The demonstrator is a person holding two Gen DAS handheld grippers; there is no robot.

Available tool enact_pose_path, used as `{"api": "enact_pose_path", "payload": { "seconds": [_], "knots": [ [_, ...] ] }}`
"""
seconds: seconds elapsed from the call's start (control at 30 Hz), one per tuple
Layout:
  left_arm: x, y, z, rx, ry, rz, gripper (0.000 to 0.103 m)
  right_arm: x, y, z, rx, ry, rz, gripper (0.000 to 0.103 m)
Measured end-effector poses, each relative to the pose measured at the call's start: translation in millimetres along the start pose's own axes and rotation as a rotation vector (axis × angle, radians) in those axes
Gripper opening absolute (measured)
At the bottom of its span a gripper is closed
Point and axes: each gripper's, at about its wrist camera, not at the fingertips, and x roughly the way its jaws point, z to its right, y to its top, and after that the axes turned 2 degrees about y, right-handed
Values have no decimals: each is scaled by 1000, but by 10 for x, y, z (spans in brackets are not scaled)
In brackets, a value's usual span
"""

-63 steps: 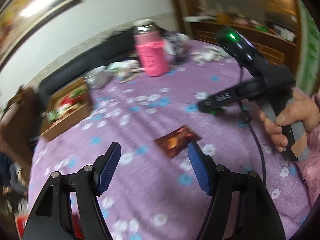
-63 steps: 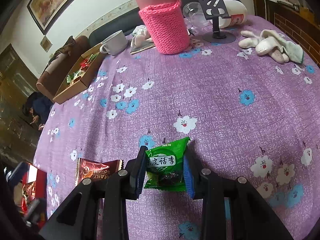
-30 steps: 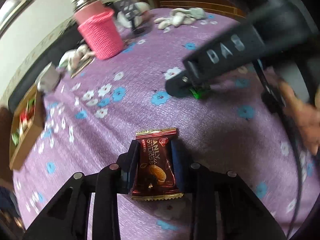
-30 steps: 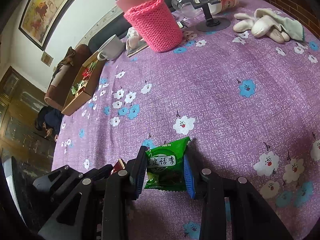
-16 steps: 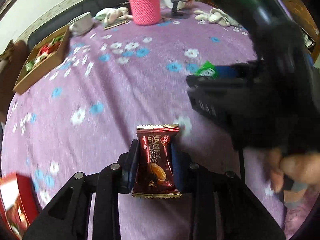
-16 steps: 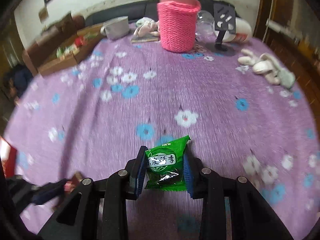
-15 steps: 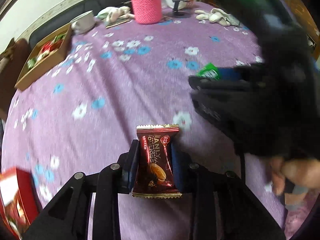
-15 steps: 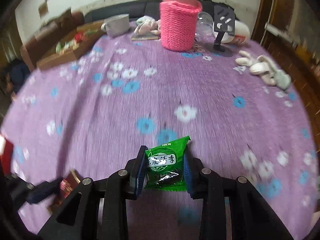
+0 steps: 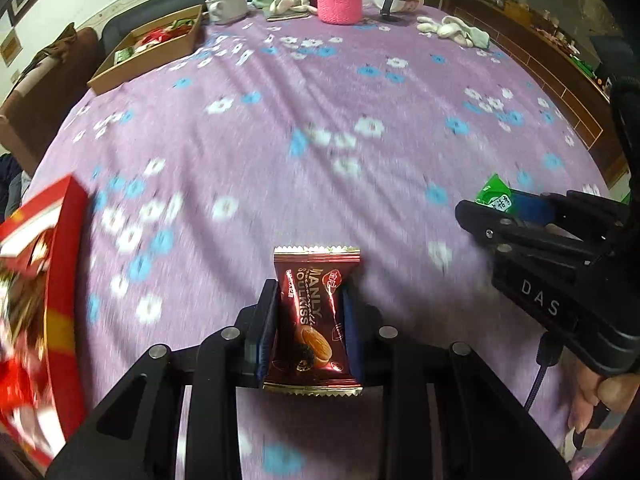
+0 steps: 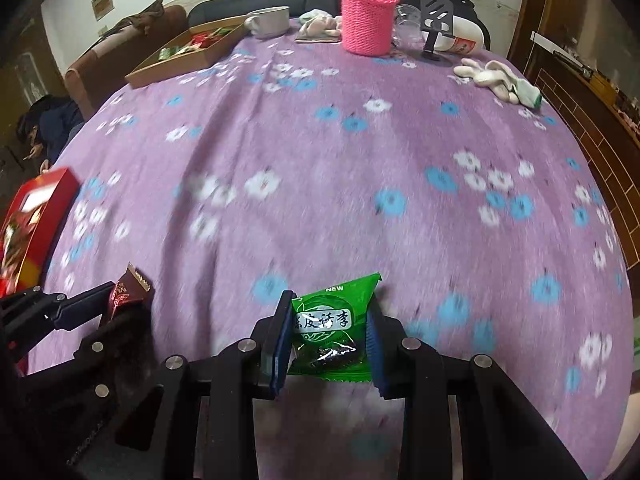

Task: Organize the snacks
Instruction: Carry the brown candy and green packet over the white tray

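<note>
grippers are now carrying clamped snacks across the desk [image 10: 360, 140] — left gripper [image 9: 311, 334] pinching the brown packet [image 9: 314, 320], right gripper [image 10: 327, 342] the green packet [image 10: 330, 330] — heading, likely, for the cardboard tray [image 10: 176, 66].

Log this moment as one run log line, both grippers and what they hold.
left gripper: shut on brown snack packet | right gripper: shut on green snack packet | both above purple tablecloth

Purple floral tablecloth [image 10: 340, 152] carries cardboard tray [image 10: 176, 66], pink-sleeved flask [image 10: 369, 20], white mug [image 10: 270, 20], gloves [image 10: 500, 76]

Black left gripper [image 9: 310, 320], blue-padded jaws, silver screws, right gripper [image 9: 516, 208] w/ white "DAS" lettering, black cable [image 9: 538, 380]
</note>
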Motion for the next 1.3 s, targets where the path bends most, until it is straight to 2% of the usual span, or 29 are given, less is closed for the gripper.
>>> {"api": "enact_pose_path", "payload": {
  "seconds": [0.17,0.4,0.6,0.77,0.87,0.97,1.2,1.3],
  "knots": [
    [-130,-250,-49,-33,-3,-4,28,-133,-246,-222,-43,-3,-4,33],
    [-215,-409,-39,-53,9,-10,28,-299,-544,-405,-84,37,0,33],
    [-239,-463,-98,-73,-32,-3,27,-350,-620,-427,-78,98,-10,33],
    [-258,-494,-194,-116,-97,5,27,-332,-578,-413,-43,213,-34,33],
    [-256,-513,-263,-137,-142,16,27,-294,-525,-265,30,319,-57,33],
    [-270,-519,-312,-134,-156,29,27,-247,-471,-128,94,396,-77,33],
    [-394,-501,-514,-120,-197,96,27,-193,-351,-27,162,456,-89,33],
    [-458,-508,-666,-131,-218,124,27,-228,-285,26,202,548,-83,33]
  ]
}}
